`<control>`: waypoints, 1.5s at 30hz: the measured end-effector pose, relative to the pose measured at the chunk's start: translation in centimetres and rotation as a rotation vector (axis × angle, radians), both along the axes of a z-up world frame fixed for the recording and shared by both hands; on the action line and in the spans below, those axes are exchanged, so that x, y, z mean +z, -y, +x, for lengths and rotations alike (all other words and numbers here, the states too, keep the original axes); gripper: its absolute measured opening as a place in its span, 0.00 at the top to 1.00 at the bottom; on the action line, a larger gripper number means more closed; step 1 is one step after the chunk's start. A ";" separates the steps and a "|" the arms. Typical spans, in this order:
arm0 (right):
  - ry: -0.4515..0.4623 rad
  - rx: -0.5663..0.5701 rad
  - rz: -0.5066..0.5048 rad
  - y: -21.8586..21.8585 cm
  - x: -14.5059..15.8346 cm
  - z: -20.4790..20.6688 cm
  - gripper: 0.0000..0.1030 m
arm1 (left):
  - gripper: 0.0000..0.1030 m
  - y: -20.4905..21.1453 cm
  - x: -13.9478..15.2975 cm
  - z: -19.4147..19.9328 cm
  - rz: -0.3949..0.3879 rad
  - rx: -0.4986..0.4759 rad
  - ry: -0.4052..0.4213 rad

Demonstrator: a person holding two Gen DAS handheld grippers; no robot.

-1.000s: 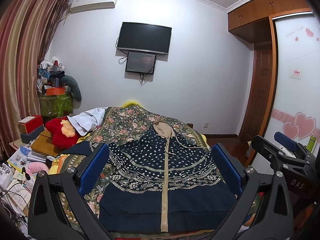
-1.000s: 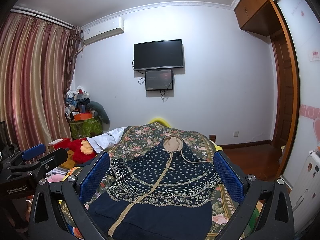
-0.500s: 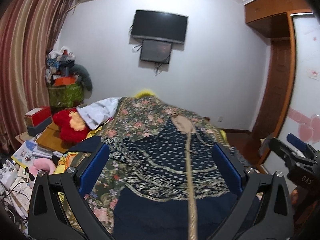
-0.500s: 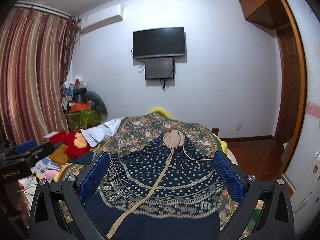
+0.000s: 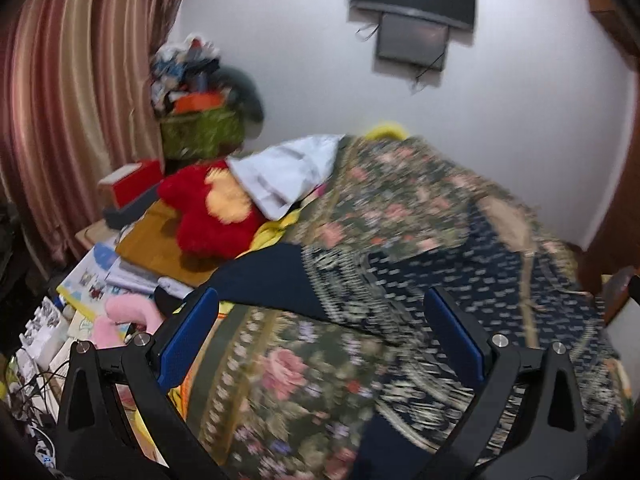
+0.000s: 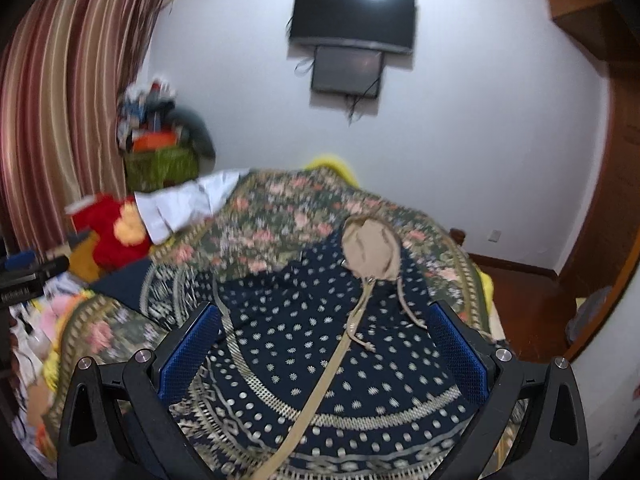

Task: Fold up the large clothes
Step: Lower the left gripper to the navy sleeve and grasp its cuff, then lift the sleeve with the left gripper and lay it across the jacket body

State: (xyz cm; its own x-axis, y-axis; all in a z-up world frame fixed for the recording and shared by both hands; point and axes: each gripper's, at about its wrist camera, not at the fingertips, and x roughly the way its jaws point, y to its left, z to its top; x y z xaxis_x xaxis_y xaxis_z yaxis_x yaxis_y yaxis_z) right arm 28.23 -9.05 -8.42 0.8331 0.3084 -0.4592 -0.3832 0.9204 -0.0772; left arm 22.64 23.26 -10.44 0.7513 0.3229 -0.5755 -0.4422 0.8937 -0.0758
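Observation:
A navy patterned hooded jacket (image 6: 320,352) with a beige hood (image 6: 370,248) and beige zip band lies spread flat on the floral bedspread (image 6: 288,208). Its left sleeve (image 5: 280,280) stretches out toward the bed's left edge. My left gripper (image 5: 324,332) is open and empty above the bedspread (image 5: 280,380), near that sleeve. My right gripper (image 6: 324,348) is open and empty above the jacket's chest. The left gripper's side shows at the left edge of the right wrist view (image 6: 28,276).
Left of the bed stand a red plush toy (image 5: 216,208), a white cloth (image 5: 288,172), books and boxes (image 5: 120,256) and a cluttered green box (image 5: 200,128). Striped curtains (image 5: 72,100) hang at left. A TV (image 6: 352,16) hangs on the far wall; wooden wardrobe at right (image 6: 616,200).
Both grippers have tilted down and moved closer to the bed. The left one has swung left toward the jacket's left sleeve. Both views are motion-blurred.

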 end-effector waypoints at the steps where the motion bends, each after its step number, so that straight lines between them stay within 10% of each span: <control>1: -0.020 0.013 -0.016 -0.9 -0.8 1.1 0.00 | 0.00 -1.0 -1.0 1.0 -0.015 0.003 -0.030; 14: -0.290 0.149 -0.167 -9.9 -11.7 12.5 0.00 | 0.03 -8.4 -11.5 9.2 -0.318 -0.003 -0.262; 24: -0.497 0.226 -0.153 -14.3 -16.5 17.8 0.00 | 0.15 -11.6 -13.2 11.6 -0.452 -0.004 -0.281; 37: -0.462 0.287 -0.265 -17.5 -19.4 17.1 0.15 | 0.81 -14.8 -13.0 14.9 -0.294 0.134 -0.291; 45: -0.546 0.287 -0.192 -15.4 -18.1 17.5 0.18 | 0.94 -12.2 -7.0 15.3 -0.112 0.098 -0.206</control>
State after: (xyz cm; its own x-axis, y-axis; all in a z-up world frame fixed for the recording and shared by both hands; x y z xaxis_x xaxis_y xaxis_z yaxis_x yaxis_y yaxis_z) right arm 45.76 6.33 -26.54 0.3605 0.3538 -0.8630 -0.6427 0.7648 0.0450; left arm 37.90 35.48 -17.48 0.5829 0.3143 -0.7493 -0.5426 0.8370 -0.0710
